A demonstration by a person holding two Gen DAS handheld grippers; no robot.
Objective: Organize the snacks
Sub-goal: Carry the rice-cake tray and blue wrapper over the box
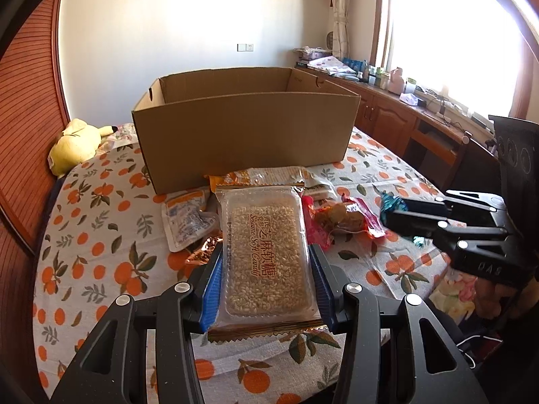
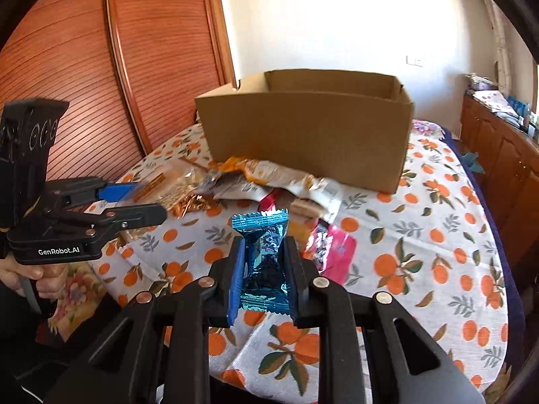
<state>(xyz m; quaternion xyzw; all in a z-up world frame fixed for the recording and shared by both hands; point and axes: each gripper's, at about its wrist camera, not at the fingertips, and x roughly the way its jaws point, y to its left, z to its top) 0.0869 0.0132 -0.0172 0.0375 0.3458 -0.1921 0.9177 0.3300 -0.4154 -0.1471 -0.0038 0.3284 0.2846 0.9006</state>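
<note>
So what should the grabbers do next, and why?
Probably carry both snacks forward and over the cardboard box. The left gripper already clamps the sesame soft candy pack, the right gripper clamps the blue candy, and the box stands open just behind the snack pile.

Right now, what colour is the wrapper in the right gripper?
Shiny blue candy wrapper, clearest in the right wrist view.

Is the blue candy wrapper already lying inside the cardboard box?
No, the blue candy wrapper is clamped in the right gripper above the tablecloth, well short of the cardboard box.
</note>
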